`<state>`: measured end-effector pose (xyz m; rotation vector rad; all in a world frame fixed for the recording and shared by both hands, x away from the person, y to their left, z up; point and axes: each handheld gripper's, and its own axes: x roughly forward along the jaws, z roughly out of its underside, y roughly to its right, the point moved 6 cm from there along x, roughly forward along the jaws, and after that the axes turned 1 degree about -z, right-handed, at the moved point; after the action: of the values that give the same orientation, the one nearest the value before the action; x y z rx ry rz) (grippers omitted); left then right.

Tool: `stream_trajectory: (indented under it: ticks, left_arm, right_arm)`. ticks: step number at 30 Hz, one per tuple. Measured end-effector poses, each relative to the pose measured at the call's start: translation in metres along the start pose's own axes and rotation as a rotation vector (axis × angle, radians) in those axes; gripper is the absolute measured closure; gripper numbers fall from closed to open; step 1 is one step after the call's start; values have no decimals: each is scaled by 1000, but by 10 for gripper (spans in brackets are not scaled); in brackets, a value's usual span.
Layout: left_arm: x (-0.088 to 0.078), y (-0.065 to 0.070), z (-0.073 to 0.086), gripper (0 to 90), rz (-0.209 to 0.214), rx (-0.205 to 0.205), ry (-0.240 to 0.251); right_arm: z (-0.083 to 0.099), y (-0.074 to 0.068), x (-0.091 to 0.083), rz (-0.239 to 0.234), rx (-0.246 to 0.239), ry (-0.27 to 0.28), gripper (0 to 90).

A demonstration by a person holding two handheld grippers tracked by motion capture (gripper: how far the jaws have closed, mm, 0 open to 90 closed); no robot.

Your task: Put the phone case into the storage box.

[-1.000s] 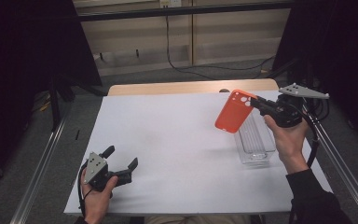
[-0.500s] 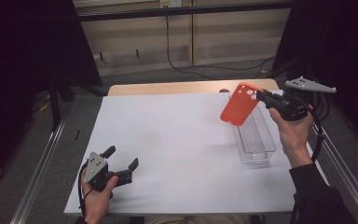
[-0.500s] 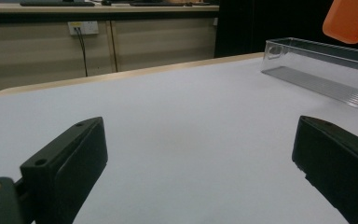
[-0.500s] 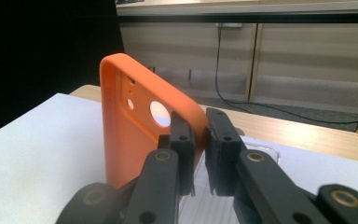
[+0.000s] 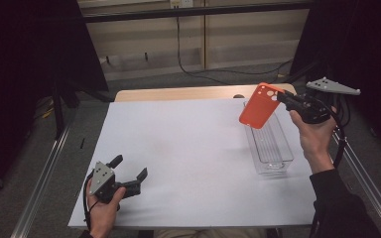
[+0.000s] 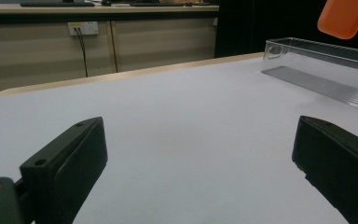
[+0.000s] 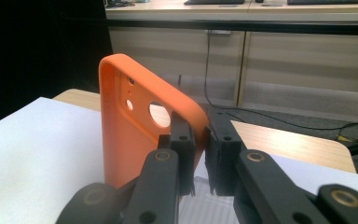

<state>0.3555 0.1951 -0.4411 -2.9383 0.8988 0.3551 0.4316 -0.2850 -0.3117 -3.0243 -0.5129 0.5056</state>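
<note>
An orange phone case hangs in the air above the far end of a clear plastic tray on the right of the white table sheet. My right gripper is shut on the case's edge by its camera holes. In the right gripper view the two black pads pinch the case at the gripper. My left gripper rests low at the table's front left, open, with nothing between its jaws. From the left gripper view the tray and the case show far off at the right.
A wooden table edge runs beyond the white sheet. Metal rails flank the table on both sides. Cables lie on the floor behind, below a wall with sockets.
My right gripper has carried the orange case a little upward and toward the far end of the tray. The left gripper has stayed where it was.
</note>
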Motion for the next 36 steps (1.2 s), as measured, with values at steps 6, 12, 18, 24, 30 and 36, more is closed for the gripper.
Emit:
stream_trajectory:
  ticks: [6,12,18,24,30,36]
  left_arm:
    - [0,0,0,31,2,0,1]
    - [0,1,0,31,3,0,1]
    - [0,1,0,32,3,1,-1]
    - [0,1,1,32,3,5,-7]
    - [0,0,0,32,-3,-5,0]
    - [0,0,0,32,1,2,-1]
  right_arm:
    - [2,7,4,23,-9,-5,828]
    - [3,14,9,46,-23,-7,828]
    - [4,23,14,68,-21,-12,828]
    - [4,29,20,85,-19,-13,828]
    - [2,32,27,91,-24,-14,828]
    - [2,37,36,101,-29,-28,828]
